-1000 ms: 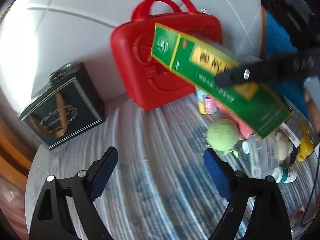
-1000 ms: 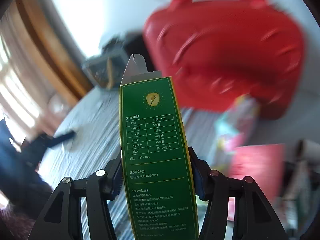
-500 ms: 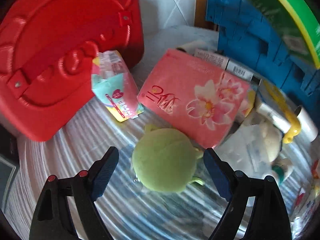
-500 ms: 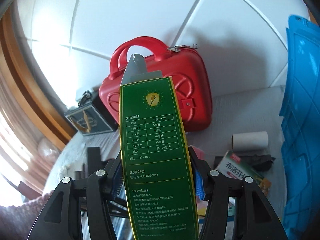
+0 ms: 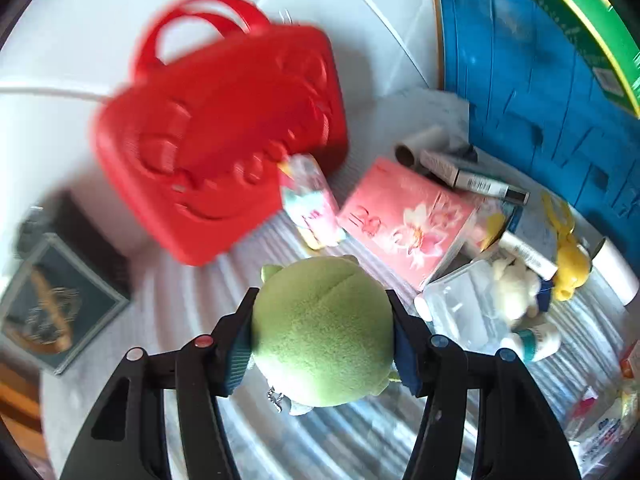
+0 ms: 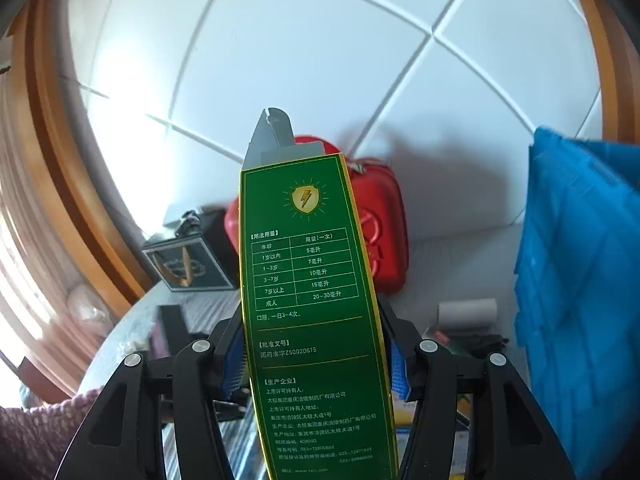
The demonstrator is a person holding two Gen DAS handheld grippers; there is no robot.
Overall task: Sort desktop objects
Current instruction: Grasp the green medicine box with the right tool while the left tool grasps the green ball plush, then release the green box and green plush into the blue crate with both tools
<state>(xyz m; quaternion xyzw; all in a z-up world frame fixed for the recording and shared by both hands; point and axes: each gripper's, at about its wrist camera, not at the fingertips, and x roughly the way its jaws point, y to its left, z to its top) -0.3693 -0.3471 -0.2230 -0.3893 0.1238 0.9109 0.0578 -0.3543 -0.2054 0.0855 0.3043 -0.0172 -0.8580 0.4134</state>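
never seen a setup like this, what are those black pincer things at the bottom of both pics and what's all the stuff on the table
There is no robot here. A person carries a two-fingered clamp in each hand, and each has a wide-angle camera looking along its fingers, so each picture shows its own black fingers at the bottom.

In the left camera's picture, the left hand-held gripper is closing on a round fuzzy green plush toy, which sits between its blue pads.

In the right camera's picture, the right hand-held gripper grips a tall green printed carton, raised in front of a white tiled wall.

On the striped table lie a red hard-shell handbag, a pink flowered tissue pack, a dark square box, a yellow toy and small bottles. A blue plastic panel stands behind.
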